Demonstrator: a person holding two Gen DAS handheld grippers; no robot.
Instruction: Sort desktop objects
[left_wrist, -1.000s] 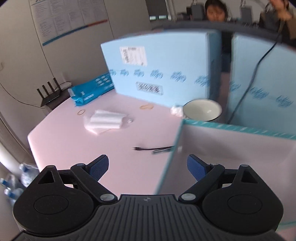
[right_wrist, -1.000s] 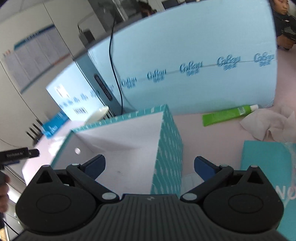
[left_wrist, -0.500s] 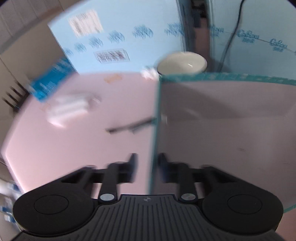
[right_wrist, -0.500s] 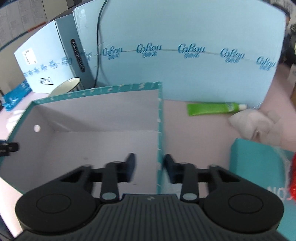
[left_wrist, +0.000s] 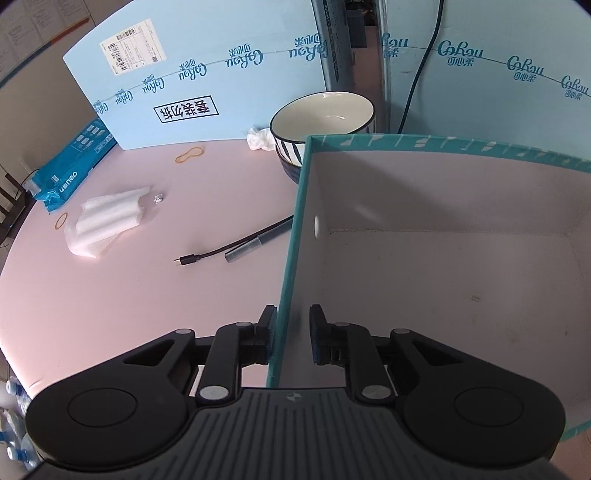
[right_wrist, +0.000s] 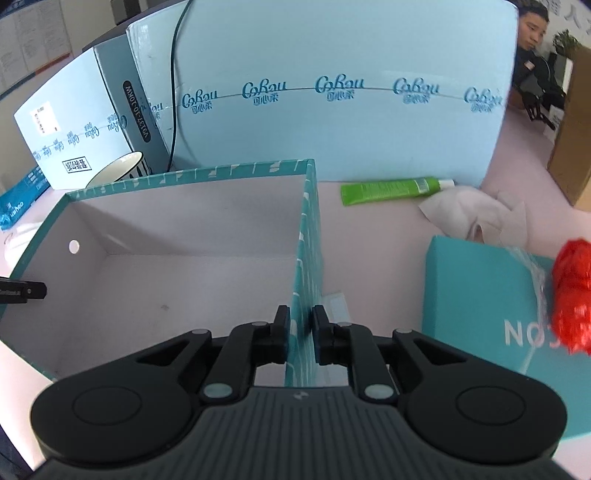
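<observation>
Box (left_wrist: 461, 280) empty; both grippers' jaws clamp its walls — left gripper (left_wrist: 291, 334), right gripper (right_wrist: 300, 334); cable (left_wrist: 229, 251), tube (right_wrist: 391, 188) unsorted on table (left_wrist: 110, 295)

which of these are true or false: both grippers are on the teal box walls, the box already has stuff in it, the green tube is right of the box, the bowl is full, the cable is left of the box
1. Both grippers straddle walls of the teal box: true; the left gripper is on its left wall, the right gripper on its right wall.
2. The box holds objects: false; its visible floor is bare.
3. The green tube lies outside the box to the right: true.
4. The striped bowl is full: false; it looks empty.
5. The black cable lies on the table left of the box: true.
</observation>
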